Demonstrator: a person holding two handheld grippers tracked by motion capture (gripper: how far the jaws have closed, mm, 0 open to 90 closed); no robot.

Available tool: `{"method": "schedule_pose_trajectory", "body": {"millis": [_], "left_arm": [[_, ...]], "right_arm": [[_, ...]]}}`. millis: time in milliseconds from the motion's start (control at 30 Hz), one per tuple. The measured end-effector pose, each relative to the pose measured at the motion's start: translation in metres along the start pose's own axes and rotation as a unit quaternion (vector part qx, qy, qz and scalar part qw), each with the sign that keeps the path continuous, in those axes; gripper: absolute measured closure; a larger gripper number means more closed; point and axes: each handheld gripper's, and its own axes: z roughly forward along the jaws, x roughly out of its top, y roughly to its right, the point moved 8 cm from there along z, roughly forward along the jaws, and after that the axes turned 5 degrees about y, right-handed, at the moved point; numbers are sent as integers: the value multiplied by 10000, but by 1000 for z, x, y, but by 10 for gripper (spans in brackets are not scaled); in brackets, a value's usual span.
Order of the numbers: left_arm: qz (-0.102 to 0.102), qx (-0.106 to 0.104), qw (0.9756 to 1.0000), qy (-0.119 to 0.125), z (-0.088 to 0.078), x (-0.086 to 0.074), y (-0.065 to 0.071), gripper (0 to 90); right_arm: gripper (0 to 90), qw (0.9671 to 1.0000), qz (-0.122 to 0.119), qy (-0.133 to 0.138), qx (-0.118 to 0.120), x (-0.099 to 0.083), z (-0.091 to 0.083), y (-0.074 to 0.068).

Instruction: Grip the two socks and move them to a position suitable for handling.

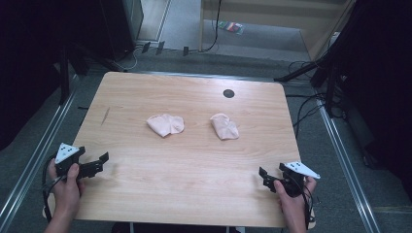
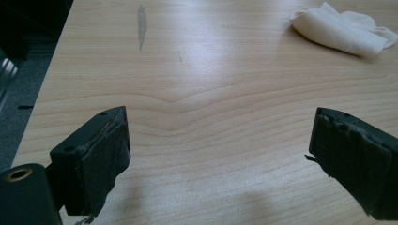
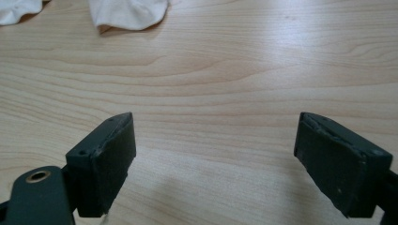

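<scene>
Two pale pink crumpled socks lie near the middle of the wooden table [image 1: 184, 160]: a left sock [image 1: 165, 124] and a right sock [image 1: 225, 126]. My left gripper [image 1: 99, 162] is held at the table's near left edge, open and empty, pointing toward the middle. In the left gripper view the left sock [image 2: 340, 30] lies far ahead at the upper right, well beyond the left gripper [image 2: 218, 154]. My right gripper [image 1: 265, 177] is held at the near right corner, open with nothing between its jaws. In the right gripper view the right sock [image 3: 127, 11] sits at the top edge, far from the right gripper [image 3: 216, 157].
A small dark round hole [image 1: 229, 93] sits near the table's far edge. A short dark streak [image 1: 105, 115] marks the wood at the left. Black stands and cables [image 1: 311, 104] surround the table on grey floor.
</scene>
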Motion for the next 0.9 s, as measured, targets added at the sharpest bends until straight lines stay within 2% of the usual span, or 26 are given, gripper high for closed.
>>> {"method": "schedule_pose_trajectory", "body": {"millis": [100,200,267,433,500,567,667,900], "left_arm": [[-40,-22,10000,-36,2,0,-1,61],[-78,44,10000,-35,2,1,-2,61],[-83,33,10000,-16,2,1,-2,61],[-77,43,10000,-6,2,1,-2,61],[-81,52,10000,-8,2,1,-2,61],[-83,56,10000,1,2,1,-2,61],[-29,69,10000,19,2,1,0,61],[-27,60,10000,12,2,1,-1,61]], "right_arm": [[132,9999,-8,65,81,2,0,-1],[131,9998,22,117,148,6,1,-2],[128,9995,177,141,201,12,1,-4],[130,9994,87,326,72,27,0,-11],[133,9992,177,333,99,33,1,-17],[135,9994,235,250,28,36,2,-18],[151,9998,115,170,-58,50,9,-29],[203,9998,-62,151,112,67,34,-58]]}}
